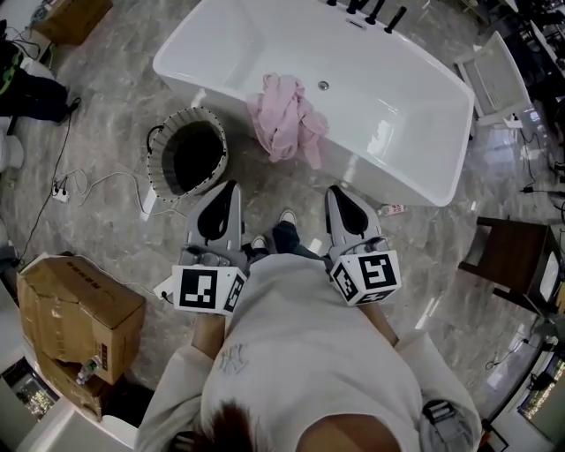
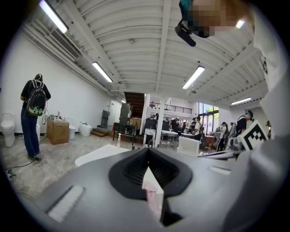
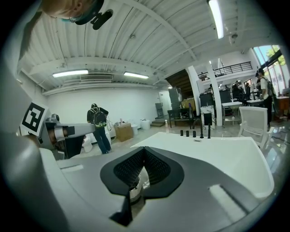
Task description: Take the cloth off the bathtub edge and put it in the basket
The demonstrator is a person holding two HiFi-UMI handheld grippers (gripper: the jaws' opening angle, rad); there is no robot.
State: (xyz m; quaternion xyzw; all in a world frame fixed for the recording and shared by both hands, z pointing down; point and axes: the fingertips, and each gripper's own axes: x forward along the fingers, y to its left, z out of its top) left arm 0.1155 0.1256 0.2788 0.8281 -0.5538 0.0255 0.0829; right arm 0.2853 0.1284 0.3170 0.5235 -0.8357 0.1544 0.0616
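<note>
Floor: I'm looking down at grey marbled tile, and a strip of it is lying between the gripper tips and the tub's side.
Bathtub (image 1: 397, 115): white and freestanding, running across the top of the head view, with black taps (image 1: 371, 11) on its far rim.
Basket (image 1: 155, 163): round with a dark inside and a black-and-white edged rim. It's sitting on the floor just beside the tub's near side, left of the cloth and ahead of the left gripper.
Shoes (image 1: 287, 216): the person's feet are planted between the two grippers, pointing at the tub.
Left side clutter: a battered cardboard box (image 1: 75, 305) is sitting near the person's left, and a power strip (image 1: 60, 192) with white cable is trailing toward the basket.
Right side clutter: a white chair (image 1: 496, 79) is standing past the tub's end, with a dark wooden chair (image 1: 512, 256) closer in. Both are well apart from the cloth.
Bystander: a person with a backpack (image 2: 34, 118) is standing far off by the wall.
Left gripper (image 1: 231, 187): it's hovering over the floor short of the tub. The jaws are pressed together at the tips and pinching nothing.
Right gripper (image 1: 336, 191): I'm holding it level with the other one. Its jaws are closed tight and gripping nothing.
Cloth (image 1: 287, 119): pale pink, crumpled and bunched up. It's draping over the tub's near edge, partly inside and partly hanging down the outer side, ahead of the gap between the grippers and touching neither.
</note>
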